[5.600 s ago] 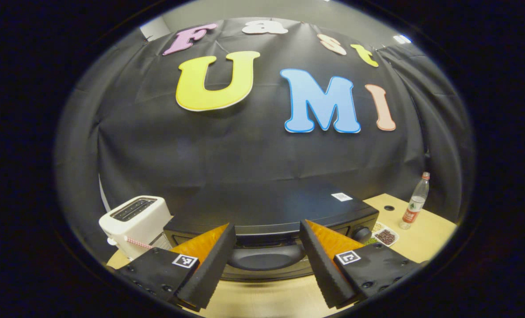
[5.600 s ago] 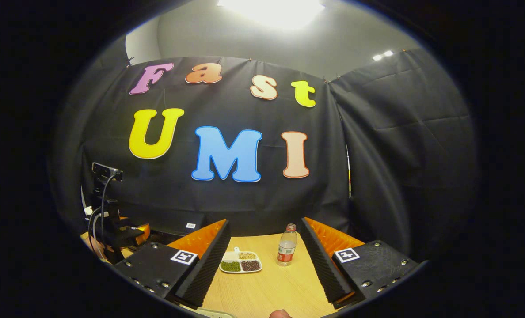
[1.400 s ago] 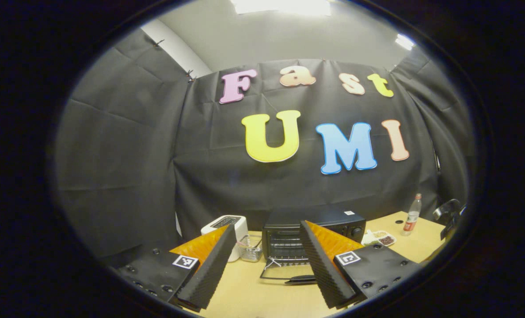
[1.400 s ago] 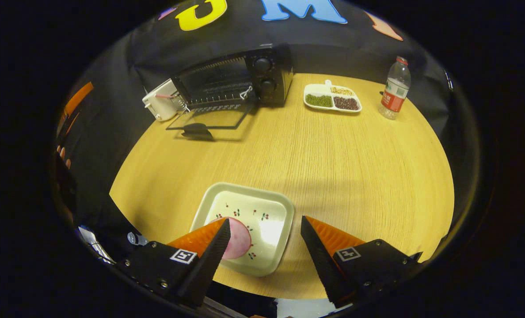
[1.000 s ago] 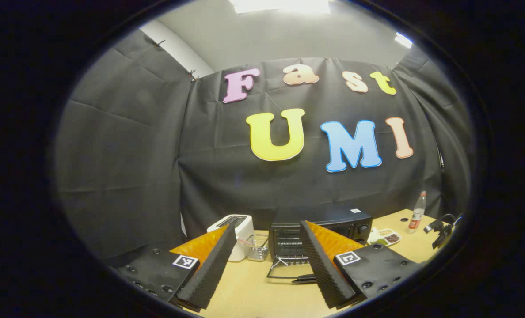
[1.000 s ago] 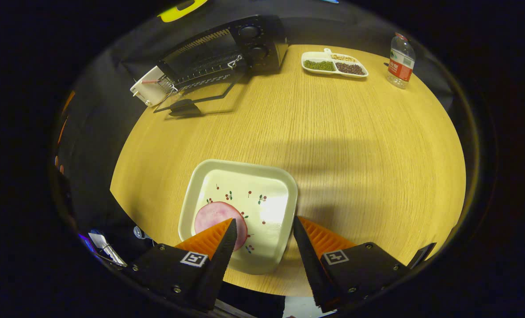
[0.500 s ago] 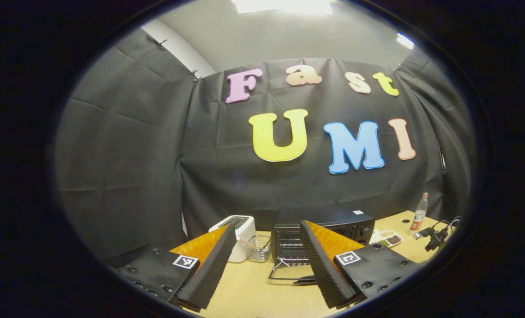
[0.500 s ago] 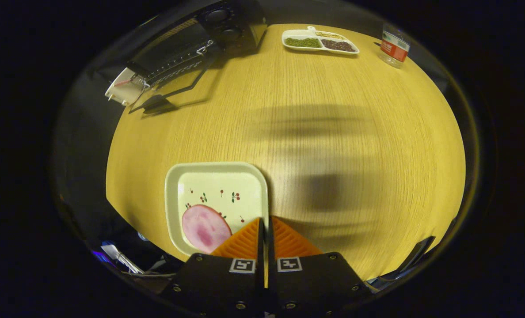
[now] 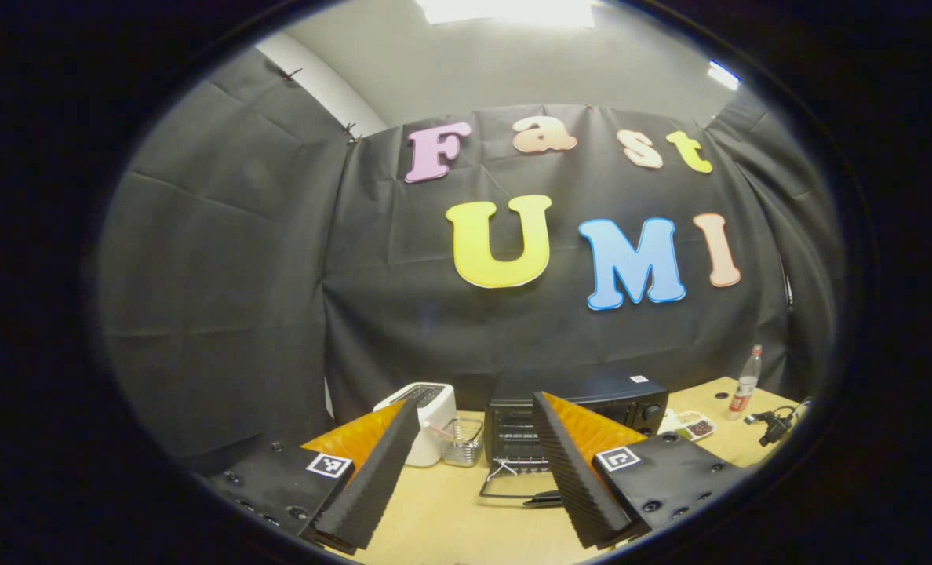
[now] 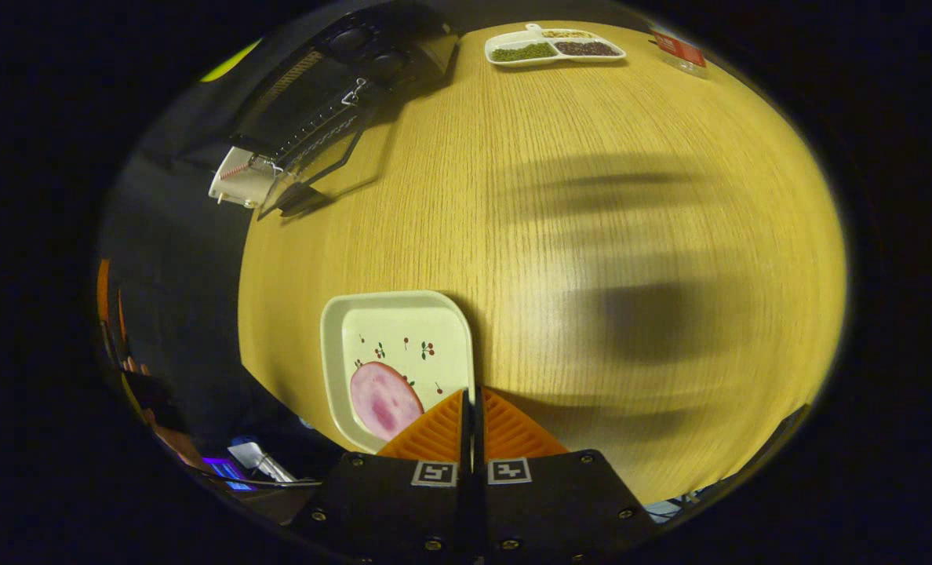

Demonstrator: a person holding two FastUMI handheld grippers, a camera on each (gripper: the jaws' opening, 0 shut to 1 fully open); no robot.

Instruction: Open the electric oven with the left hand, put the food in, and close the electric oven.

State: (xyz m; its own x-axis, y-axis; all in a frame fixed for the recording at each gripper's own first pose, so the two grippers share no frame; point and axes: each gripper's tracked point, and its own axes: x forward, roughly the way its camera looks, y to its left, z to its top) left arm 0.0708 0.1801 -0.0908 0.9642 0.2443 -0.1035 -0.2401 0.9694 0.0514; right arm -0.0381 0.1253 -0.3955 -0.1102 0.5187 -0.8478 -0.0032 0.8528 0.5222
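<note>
Currently the wooden worktop (image 10: 591, 235) carries the electric oven (image 9: 576, 404) at its far side, door (image 9: 513, 482) folded down flat. Near the front edge sits the square plate (image 10: 387, 337) with a pink food slice (image 10: 384, 400). The right hand-held gripper (image 10: 472, 408) is clamped on the plate's right rim. The left hand-held gripper (image 9: 474, 463) is spread wide, gripping nothing, facing the oven from well back.

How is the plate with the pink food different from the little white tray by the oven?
The plate is square and undivided, holding one pink slice; the tray is long and split into compartments of green and dark bits. The right gripper pinches the plate's rim; the tray lies untouched. Both are pale dishes holding food.
</note>
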